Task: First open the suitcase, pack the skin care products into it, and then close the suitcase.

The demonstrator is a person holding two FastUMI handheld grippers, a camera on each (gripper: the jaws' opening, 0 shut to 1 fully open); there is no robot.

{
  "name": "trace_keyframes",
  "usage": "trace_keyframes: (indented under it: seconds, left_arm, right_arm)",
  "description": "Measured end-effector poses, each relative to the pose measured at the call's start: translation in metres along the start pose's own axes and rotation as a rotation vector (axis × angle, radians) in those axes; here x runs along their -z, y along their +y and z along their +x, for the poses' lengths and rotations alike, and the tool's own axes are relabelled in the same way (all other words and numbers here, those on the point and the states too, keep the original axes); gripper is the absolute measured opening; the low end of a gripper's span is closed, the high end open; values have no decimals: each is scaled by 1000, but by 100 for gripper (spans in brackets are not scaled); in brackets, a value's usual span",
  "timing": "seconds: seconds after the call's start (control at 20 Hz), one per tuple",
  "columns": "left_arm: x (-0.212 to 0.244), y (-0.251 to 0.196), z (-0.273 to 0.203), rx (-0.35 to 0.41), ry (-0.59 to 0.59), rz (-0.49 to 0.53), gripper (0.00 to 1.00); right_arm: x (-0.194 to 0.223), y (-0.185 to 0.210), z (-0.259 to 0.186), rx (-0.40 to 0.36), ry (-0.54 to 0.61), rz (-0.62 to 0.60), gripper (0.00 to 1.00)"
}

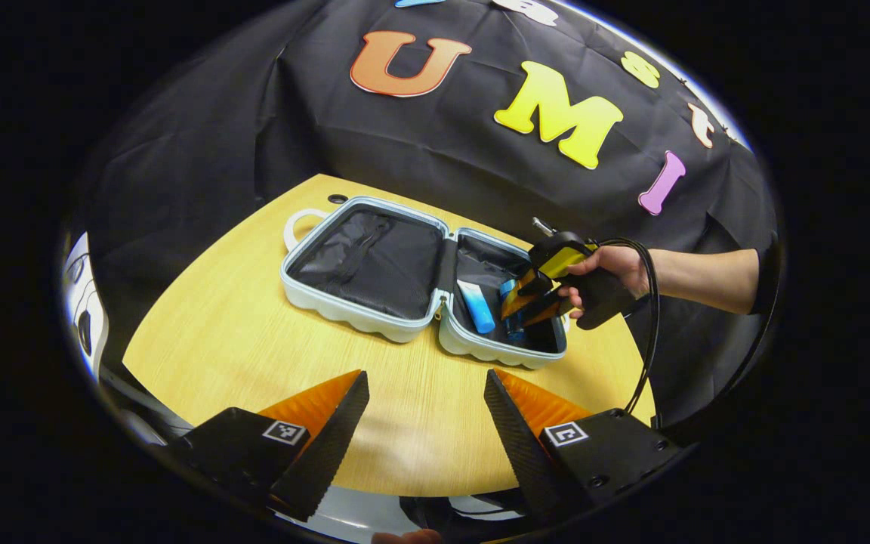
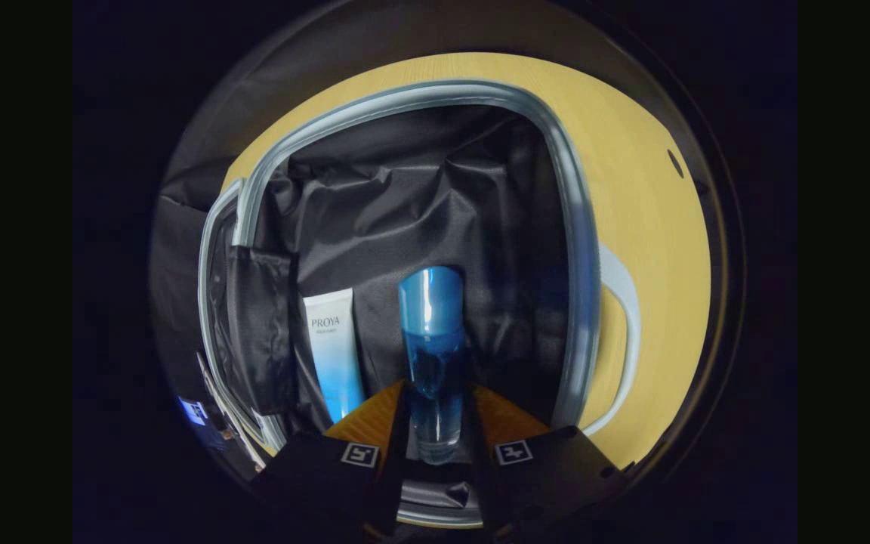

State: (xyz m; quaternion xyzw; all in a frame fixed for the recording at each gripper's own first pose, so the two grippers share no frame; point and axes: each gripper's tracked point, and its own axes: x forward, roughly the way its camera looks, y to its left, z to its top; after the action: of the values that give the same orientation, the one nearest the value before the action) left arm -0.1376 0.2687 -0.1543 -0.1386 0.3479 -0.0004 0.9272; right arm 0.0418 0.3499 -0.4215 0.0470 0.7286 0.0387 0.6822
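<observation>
Suitcase point(image 2: 578, 249) interior, bottle point(image 2: 432, 355) between claw point(image 2: 435, 423) fingers

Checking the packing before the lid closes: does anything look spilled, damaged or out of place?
Nothing stands out. The tube lies flat in the open suitcase; the right claw holds the bottle beside it.

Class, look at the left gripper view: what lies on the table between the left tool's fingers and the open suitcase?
Nothing: bare wooden table separates the left tool from the suitcase.

Recording booth: black cloth wall point(image 1: 254, 128), wooden table point(image 1: 239, 340).
</observation>
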Motion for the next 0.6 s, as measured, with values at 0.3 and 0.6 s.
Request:
trace_keyframes:
  seconds: [0.3,0.6]
  left_arm:
    - [-46,40,25,-17,-18,27,98]
    - [-109,128,81,-78,-60,-4,98]
  right_arm:
    - [22,8,-69,-117,-129,-80,57]
    - [26,-14,-217,-180,-773,-373,76]
